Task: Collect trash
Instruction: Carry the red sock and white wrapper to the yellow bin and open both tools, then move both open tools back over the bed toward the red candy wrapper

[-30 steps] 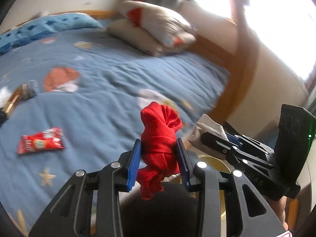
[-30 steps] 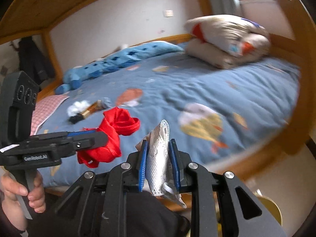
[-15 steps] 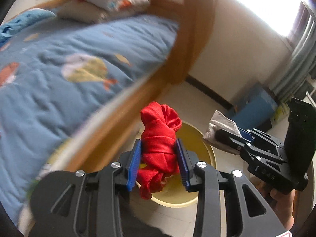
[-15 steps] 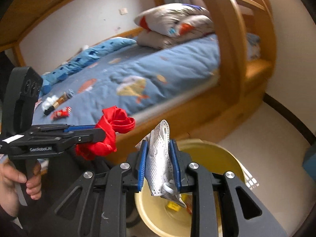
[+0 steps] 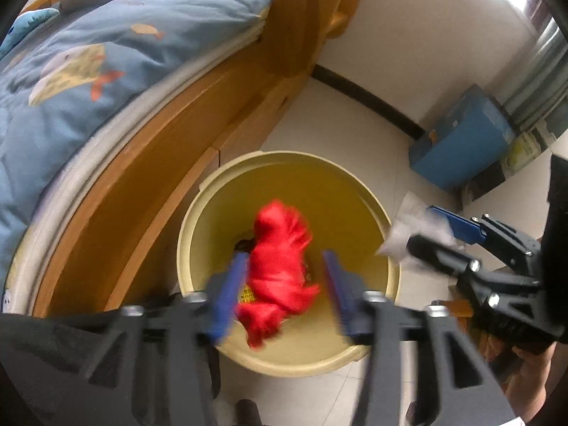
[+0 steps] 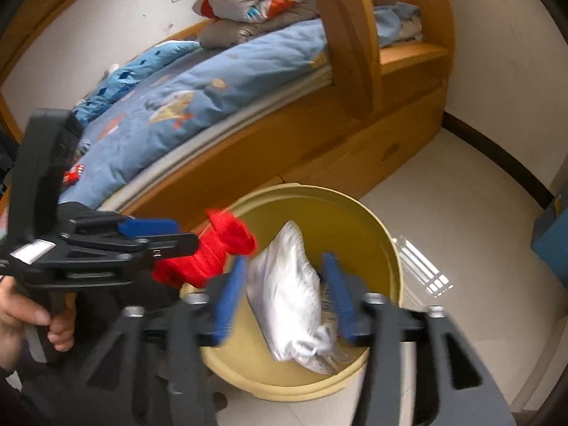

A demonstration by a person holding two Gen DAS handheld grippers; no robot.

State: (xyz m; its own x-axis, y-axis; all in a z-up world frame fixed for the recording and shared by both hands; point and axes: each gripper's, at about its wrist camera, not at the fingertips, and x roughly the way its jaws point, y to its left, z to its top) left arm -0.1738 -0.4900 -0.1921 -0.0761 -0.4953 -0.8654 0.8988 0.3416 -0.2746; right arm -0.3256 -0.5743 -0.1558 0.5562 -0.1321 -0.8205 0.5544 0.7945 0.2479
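Note:
A round yellow bin [image 5: 184, 248] stands on the floor beside the bed. Directly over it, my left gripper [image 5: 284, 255] has its jaws opening; a crumpled red bag [image 5: 280, 266] hangs loose between the blue pads, with a clear gap on its right side. My right gripper [image 6: 285, 259] is also above the bin [image 6: 390, 234] with its jaws opening, and a white mask [image 6: 287, 291] sits free between its pads. Each view shows the other tool: the right gripper [image 5: 422, 225] with the white mask [image 5: 401, 238], the left gripper [image 6: 186, 234] with the red bag [image 6: 213, 252].
The bed's wooden frame [image 5: 159, 163] and post [image 6: 351, 46] rise right behind the bin, with a blue quilt [image 6: 198, 106] on top. A red wrapper [image 6: 72, 174] lies on the quilt. A blue box [image 5: 461, 142] stands by the wall. A person's hands [image 6: 21, 316] hold the tools.
Both grippers swung from above the bed down to over the yellow bin. Their jaws, shut on the red bag and the white mask before, have parted and both items now sit loose.

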